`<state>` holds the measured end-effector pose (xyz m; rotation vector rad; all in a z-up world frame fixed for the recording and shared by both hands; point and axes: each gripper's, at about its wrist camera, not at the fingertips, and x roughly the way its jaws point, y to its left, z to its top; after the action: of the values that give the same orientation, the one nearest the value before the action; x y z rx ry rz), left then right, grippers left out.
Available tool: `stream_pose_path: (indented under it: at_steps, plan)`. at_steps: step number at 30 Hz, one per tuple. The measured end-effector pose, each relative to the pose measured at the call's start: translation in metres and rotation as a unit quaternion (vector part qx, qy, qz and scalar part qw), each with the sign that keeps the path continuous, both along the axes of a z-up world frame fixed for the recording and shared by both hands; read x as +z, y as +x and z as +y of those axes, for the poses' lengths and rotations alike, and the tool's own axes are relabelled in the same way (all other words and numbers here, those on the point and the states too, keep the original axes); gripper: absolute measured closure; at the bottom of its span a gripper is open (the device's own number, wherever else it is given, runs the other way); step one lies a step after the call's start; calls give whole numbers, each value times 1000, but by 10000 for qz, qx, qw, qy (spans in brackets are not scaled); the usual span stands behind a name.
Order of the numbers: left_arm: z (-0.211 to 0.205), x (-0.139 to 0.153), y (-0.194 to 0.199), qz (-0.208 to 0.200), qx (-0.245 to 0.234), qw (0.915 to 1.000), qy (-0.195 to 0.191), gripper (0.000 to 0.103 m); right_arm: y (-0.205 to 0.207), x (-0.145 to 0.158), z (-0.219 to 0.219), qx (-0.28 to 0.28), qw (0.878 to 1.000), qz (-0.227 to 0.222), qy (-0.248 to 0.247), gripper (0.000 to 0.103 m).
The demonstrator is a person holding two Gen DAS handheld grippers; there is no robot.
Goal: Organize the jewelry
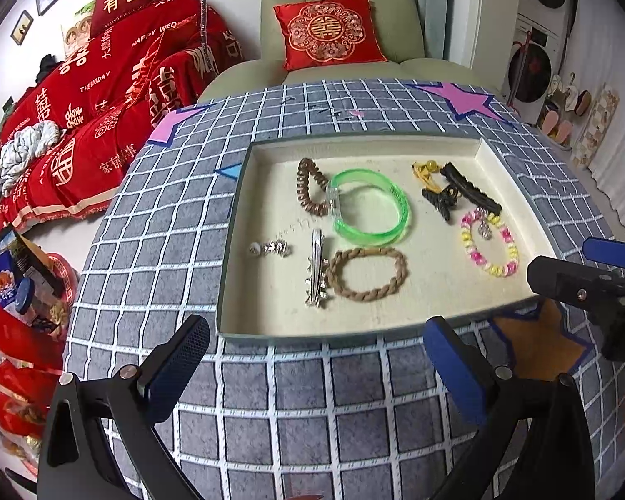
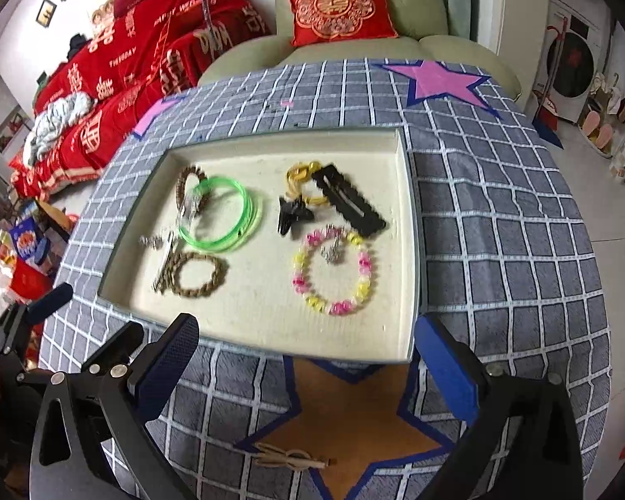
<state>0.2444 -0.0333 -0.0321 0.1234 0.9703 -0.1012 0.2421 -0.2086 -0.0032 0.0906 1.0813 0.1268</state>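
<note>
A shallow cream tray (image 1: 237, 291) (image 2: 400, 346) lies on the checked tablecloth. In it are a green bangle (image 1: 371, 212) (image 2: 225, 216), a brown braided band (image 1: 368, 273) (image 2: 198, 273), a brown coil tie (image 1: 310, 187), a silver clip (image 1: 316, 268), small silver pieces (image 1: 273, 248), a pink and yellow bead bracelet (image 1: 489, 243) (image 2: 333, 275), black clips (image 1: 471, 189) (image 2: 348, 204) and a yellow piece (image 1: 425, 173) (image 2: 300, 177). A gold hair clip (image 2: 291, 456) lies on the orange star outside the tray. My left gripper (image 1: 316, 371) and right gripper (image 2: 308, 368) are open and empty at the tray's near edge.
The table has pink star patches (image 1: 458, 98) (image 2: 441, 81) and an orange star (image 2: 346, 429). A green armchair with a red cushion (image 1: 329, 33) stands behind. A red-covered sofa (image 1: 91, 96) is at the left. The right gripper shows at the right of the left wrist view (image 1: 596, 279).
</note>
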Motion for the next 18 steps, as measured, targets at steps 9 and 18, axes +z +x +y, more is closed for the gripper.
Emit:
stream_pose_path:
  at_steps: [9, 18]
  plan:
    - [10, 7, -34, -20, 30, 10000, -56, 0, -25, 7, 3, -64, 9996, -226, -173, 0]
    - [19, 19, -87, -156, 163, 9996, -139, 0, -80, 24, 5, -148, 9980, -595, -139, 0]
